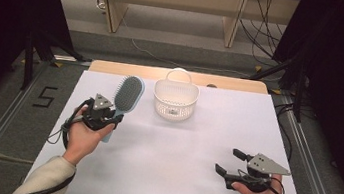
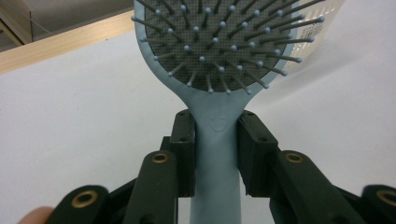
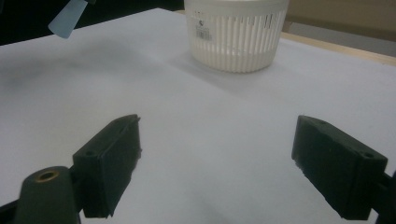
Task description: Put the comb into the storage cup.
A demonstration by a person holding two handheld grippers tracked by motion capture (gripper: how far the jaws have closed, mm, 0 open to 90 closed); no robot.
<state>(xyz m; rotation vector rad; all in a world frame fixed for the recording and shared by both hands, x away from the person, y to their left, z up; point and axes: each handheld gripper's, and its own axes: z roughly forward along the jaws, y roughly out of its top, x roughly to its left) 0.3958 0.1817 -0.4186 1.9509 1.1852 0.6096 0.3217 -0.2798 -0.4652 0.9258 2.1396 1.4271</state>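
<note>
left claw (image 2: pixel 215 149) clamps the hairbrush (image 2: pixel 217 60) handle, bristled head sticking out beyond

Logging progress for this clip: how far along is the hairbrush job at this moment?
Done: the left gripper has closed on the light blue hairbrush at its handle and holds it above the table.

In hand: the brush hangs left of the white basket, bristles up.

Left: the basket looks empty, so placing the brush in it is likely still to come. The right gripper is open and holds nothing.
</note>
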